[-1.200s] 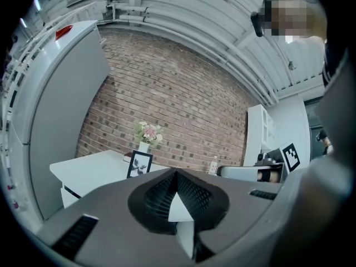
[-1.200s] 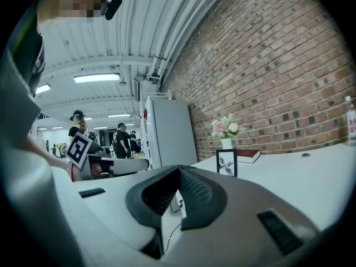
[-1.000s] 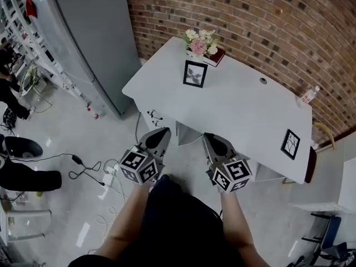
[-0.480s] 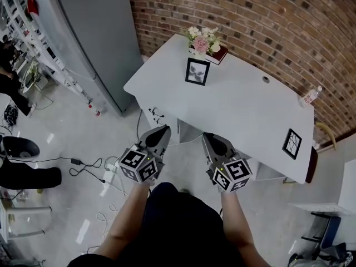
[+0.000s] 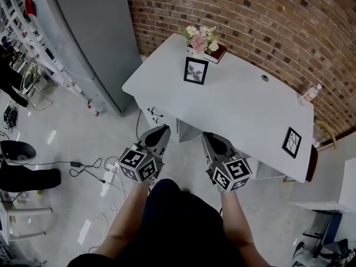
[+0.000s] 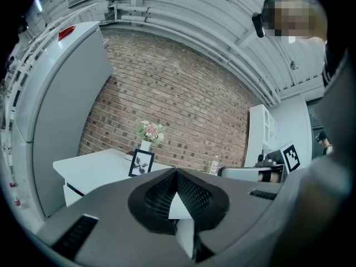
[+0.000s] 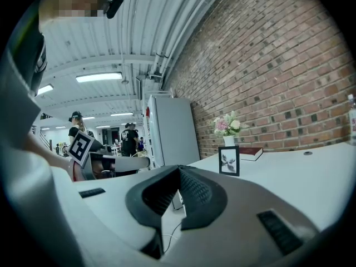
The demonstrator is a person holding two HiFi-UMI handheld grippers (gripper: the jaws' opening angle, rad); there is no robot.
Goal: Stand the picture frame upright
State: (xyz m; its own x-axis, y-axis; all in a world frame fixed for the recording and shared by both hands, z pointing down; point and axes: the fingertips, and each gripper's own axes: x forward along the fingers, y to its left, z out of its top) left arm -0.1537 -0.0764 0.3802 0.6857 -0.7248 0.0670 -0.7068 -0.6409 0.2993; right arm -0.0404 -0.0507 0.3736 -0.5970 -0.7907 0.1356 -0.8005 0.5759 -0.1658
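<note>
Item, my left gripper (image 5: 164, 130): jaws together, empty, short of the white table (image 5: 239, 107). 
Item, my right gripper (image 5: 206, 136): likewise closed on nothing. 
Item, picture frame (image 5: 290, 143): flat near the table's right end, well apart from both grippers. 
Item, second frame (image 5: 195, 72): upright before the flower vase (image 5: 199, 43).

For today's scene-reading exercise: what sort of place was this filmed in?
Probably a staged room corner in a work hall: a brick wall, a white table with flowers, loose cables on the floor.

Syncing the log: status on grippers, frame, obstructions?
Left gripper shut, empty; right gripper same. Picture frame lying flat, right end of table, untouched. Nothing blocking it.
</note>
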